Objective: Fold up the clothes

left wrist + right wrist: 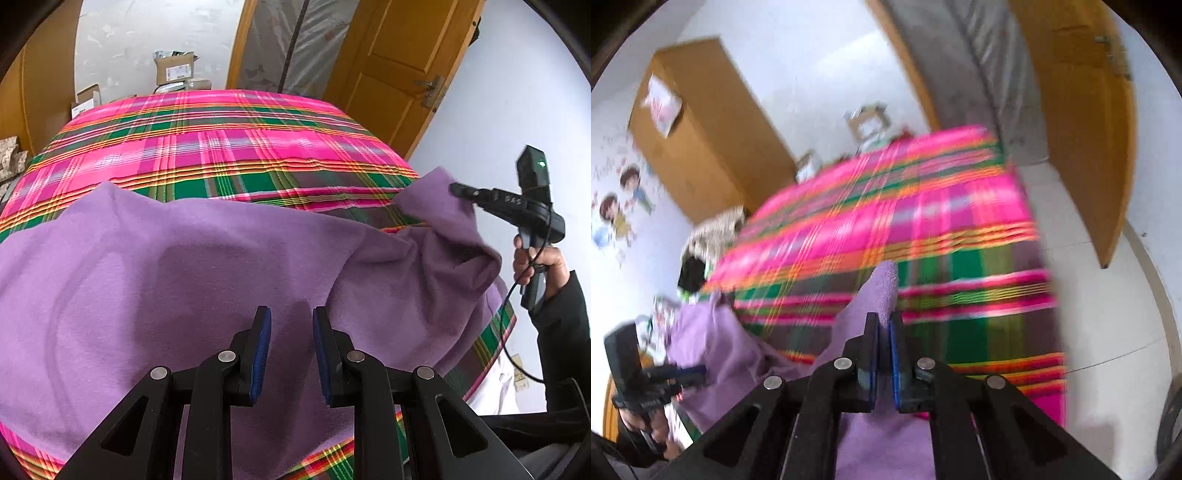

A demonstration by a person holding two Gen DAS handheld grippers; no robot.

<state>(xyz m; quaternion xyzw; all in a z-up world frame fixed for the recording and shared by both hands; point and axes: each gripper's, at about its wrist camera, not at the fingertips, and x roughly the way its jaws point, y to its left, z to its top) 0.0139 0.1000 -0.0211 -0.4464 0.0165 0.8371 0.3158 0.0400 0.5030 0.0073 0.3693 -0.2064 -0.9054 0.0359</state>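
A purple garment (184, 266) lies spread on a bed with a pink and green plaid cover (221, 140). My left gripper (291, 314) is open just above the garment's near middle, holding nothing. My right gripper (884, 321) is shut on a fold of the purple garment (882, 288) and lifts that corner off the bed. In the left wrist view the right gripper (456, 189) shows at the right, pinching the raised corner. The right wrist view is motion blurred; the left gripper (698, 369) shows at its lower left.
Cardboard boxes (173, 68) stand on the floor beyond the bed. A wooden door (399, 62) is at the far right, a wooden wardrobe (698, 125) at the left. A heap of clothes (713, 236) lies at the bed's left side.
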